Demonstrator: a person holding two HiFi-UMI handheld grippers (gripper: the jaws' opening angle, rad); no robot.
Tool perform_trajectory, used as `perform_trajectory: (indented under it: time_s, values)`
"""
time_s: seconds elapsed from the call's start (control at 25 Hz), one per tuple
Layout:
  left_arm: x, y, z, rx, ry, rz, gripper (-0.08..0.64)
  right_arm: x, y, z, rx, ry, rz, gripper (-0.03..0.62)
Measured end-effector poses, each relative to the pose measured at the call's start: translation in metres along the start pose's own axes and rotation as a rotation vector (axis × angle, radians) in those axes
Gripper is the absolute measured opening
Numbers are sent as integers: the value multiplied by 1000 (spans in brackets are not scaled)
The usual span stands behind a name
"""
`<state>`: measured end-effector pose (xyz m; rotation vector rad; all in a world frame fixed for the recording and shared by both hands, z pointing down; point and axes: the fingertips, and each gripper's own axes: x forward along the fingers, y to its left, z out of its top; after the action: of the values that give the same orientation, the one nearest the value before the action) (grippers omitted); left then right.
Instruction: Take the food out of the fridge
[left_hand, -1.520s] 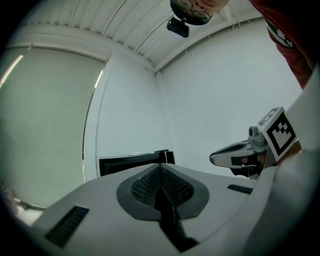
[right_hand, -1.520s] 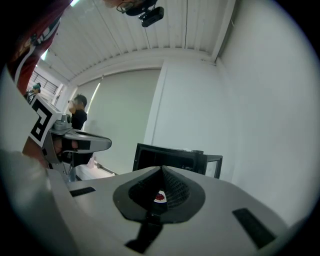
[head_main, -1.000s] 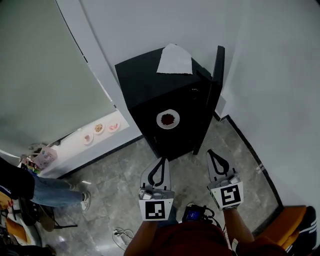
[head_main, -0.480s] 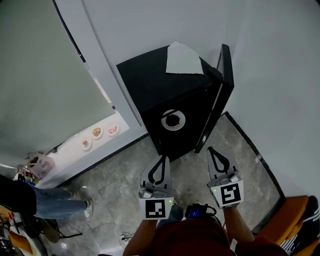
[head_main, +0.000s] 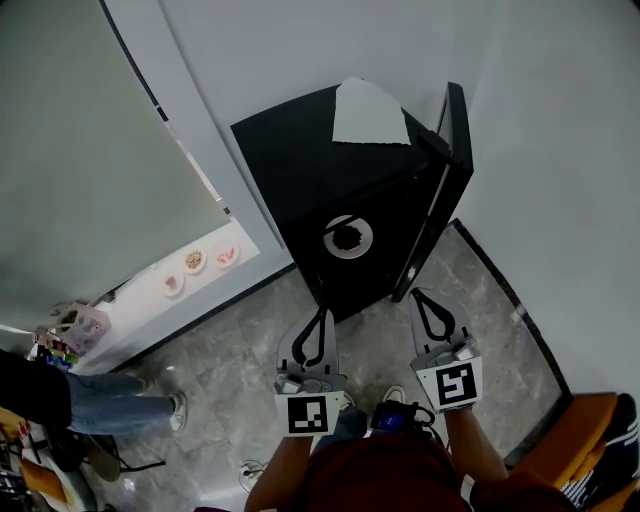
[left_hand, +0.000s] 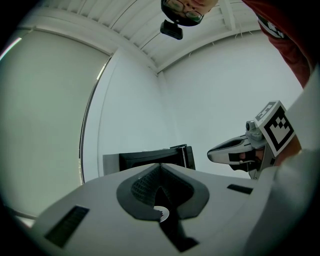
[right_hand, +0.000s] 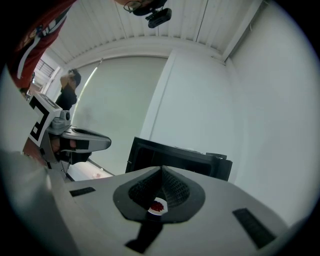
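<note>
Dark red food (head_main: 347, 237) on white plate (head_main: 329, 243)

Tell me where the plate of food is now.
In the head view, the plate of food sits inside the open black fridge, just left of its door.

fridge (head_main: 330, 185): standing ahead of me by the wall, its door (head_main: 441, 190) hanging open at its right.
plate of food (head_main: 348, 237): sitting inside the fridge.
paper sheet (head_main: 368, 115): lying on the fridge top, toward the back.
grippers: I am holding my left gripper (head_main: 321, 316) and right gripper (head_main: 423, 303) side by side before the fridge.
</note>
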<state>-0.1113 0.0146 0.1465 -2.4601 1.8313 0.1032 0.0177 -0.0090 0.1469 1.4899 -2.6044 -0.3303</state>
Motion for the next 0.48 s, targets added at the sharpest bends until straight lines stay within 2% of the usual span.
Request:
perform_trajectory:
  time_s: [0.48]
  values:
    - [18,-12,-12,10,14,14,14,12,-10,-13,28,-36,6,22]
